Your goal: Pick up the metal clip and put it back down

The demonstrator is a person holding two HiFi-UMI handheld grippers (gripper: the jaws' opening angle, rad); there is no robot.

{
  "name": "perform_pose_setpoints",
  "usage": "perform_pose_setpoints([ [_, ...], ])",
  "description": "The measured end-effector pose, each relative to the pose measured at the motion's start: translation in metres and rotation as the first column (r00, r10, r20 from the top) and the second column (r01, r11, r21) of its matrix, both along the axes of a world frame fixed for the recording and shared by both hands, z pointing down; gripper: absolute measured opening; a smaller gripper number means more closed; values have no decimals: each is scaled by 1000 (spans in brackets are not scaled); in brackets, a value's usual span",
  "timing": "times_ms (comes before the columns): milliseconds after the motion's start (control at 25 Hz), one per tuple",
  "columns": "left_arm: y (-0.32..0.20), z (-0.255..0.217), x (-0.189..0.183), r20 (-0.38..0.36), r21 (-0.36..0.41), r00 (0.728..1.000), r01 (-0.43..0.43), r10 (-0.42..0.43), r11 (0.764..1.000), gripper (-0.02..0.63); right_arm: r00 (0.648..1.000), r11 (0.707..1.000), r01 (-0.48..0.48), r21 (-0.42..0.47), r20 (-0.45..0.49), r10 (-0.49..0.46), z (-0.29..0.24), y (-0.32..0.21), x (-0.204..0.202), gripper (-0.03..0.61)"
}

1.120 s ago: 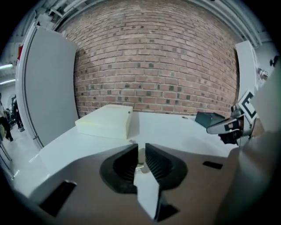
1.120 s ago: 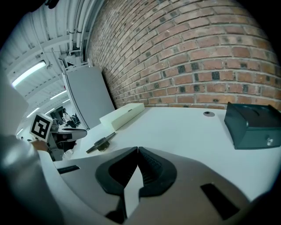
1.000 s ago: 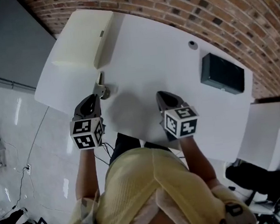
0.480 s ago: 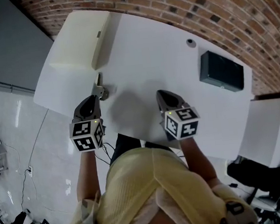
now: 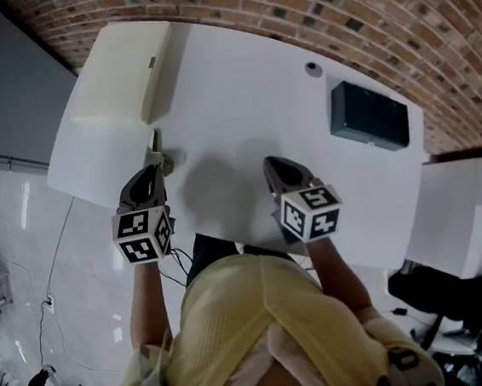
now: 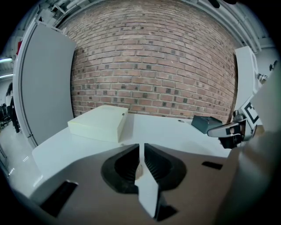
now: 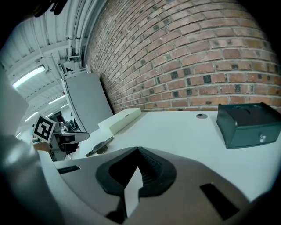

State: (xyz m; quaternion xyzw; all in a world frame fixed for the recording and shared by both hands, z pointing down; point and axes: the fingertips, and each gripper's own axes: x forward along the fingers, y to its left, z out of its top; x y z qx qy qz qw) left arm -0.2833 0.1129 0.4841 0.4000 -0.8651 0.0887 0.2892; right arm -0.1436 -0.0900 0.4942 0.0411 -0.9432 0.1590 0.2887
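Observation:
The metal clip [image 5: 159, 149] is a slim grey piece with a round part, near the white table's [image 5: 239, 94] left front edge. My left gripper [image 5: 154, 167] is shut on its near end. In the left gripper view the jaws [image 6: 141, 151] stand a thin slit apart with a sliver of the clip [image 6: 138, 169] between them. The right gripper view shows the clip [image 7: 100, 146] sticking out ahead of the left gripper [image 7: 81, 137], low over the table; whether it touches the table I cannot tell. My right gripper [image 5: 271, 166] hovers at the table's front middle, shut and empty [image 7: 138, 169].
A cream flat box [image 5: 121, 72] lies at the table's far left, just beyond the clip. A dark green box [image 5: 368, 116] sits at the far right, with a small round fitting [image 5: 312, 68] near it. A brick wall [image 6: 153, 66] runs behind the table.
The head view has shifted a little, so everything sits slightly further left in the picture. Both grippers and the clip keep nearly the same places on the table.

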Motion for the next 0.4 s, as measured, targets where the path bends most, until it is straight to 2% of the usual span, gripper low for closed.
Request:
perform_pose_setpoints([
  [400,-13,-5,9,2,6,1000,-11,11,1000,35,1000,1000,0,-14,25,0,-4,-5,0,3],
])
